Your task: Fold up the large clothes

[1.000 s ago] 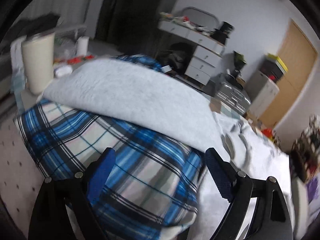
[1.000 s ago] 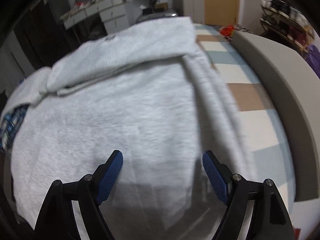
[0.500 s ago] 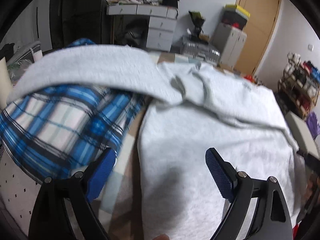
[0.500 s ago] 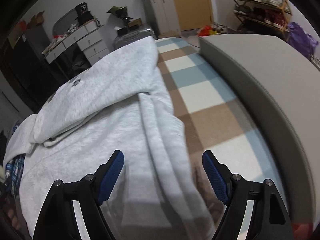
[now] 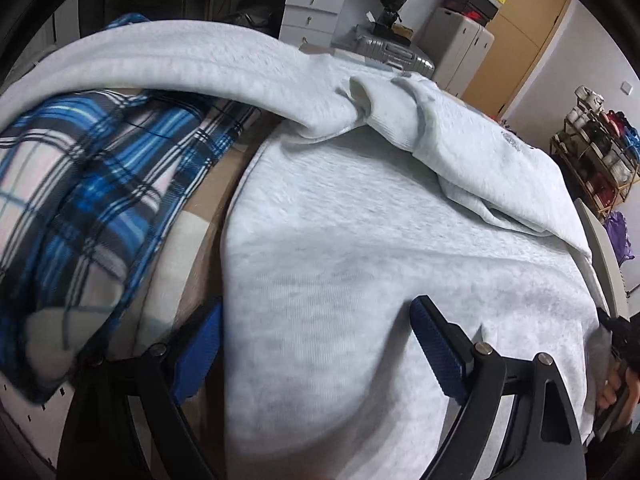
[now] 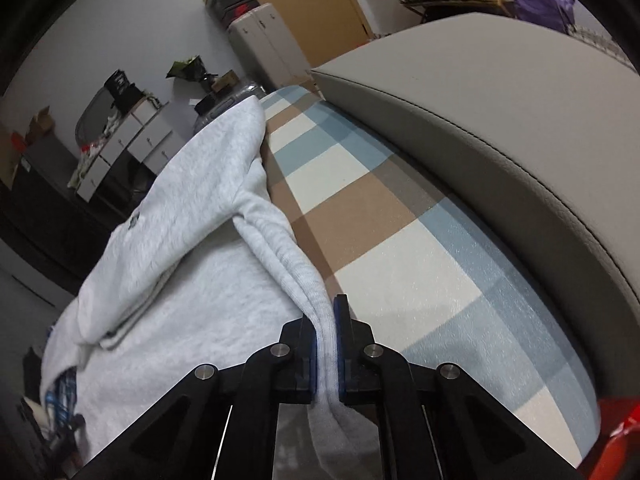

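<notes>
the grey sweatshirt (image 5: 360,240) lies spread on the checked bed cover (image 6: 400,240), beside the blue plaid shirt (image 5: 88,184). my right gripper (image 6: 328,344) pinches the sweatshirt's edge; my left gripper (image 5: 316,344) gapes wide over its near hem. pulling one-handed could drag and bunch the sweatshirt, or slip the thin fold free.

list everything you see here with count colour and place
sweatshirt: 1, light grey, spread on the bed, one sleeve over the plaid cloth
plaid cloth: 1, blue, white and black, left of the sweatshirt
bed cover: 1, blue, tan and cream checks, under the sweatshirt
headboard: 1, grey, right of the bed
drawers: 1, white, far wall
door: 1, tan wood, far right
left gripper: 1, black with blue pads, open astride the sweatshirt's edge
right gripper: 1, black with blue pads, shut on a sweatshirt fold
</notes>
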Tool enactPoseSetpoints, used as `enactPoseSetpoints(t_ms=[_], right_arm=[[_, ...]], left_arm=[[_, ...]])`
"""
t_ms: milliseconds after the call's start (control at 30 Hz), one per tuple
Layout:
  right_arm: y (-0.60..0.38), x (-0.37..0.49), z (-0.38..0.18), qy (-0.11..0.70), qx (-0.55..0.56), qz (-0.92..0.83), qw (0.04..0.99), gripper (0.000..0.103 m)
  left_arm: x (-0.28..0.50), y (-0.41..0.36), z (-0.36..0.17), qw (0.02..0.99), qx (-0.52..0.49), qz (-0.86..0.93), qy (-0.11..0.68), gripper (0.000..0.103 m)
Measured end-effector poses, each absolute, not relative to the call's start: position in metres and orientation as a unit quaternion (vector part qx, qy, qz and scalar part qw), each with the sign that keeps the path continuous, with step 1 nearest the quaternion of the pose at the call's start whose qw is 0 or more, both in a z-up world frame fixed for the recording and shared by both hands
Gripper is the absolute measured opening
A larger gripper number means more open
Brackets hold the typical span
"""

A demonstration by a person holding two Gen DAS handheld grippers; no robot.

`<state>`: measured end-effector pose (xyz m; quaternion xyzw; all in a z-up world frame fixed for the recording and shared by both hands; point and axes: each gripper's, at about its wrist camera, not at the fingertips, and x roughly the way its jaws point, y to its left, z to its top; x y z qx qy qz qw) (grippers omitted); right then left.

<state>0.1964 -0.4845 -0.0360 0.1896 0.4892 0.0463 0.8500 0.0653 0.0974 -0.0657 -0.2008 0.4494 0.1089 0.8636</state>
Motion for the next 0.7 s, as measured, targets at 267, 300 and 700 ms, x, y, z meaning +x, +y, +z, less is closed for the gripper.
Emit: enactPoseSetpoints(t_ms=[267,300,700], right_arm=[[-0.473,0.193,-0.027,0.502,0.154,0.054,0.849,0.031],[-0.473,0.195,-0.026,0.504,0.155,0.058,0.848,0.04],[-0.432,0.237,-0.015,0.511,0.088,0.096,0.85,0.062]], left_arm=[[0.056,0.103,-0.067,0.862,-0.224,0.101,0.444,0.08],[0.053,0.105,-0.066,0.86,-0.225,0.1,0.446,0.08],[0.077,0.112,-0.058,0.852,-0.226,0.127,0.455,0.08]])
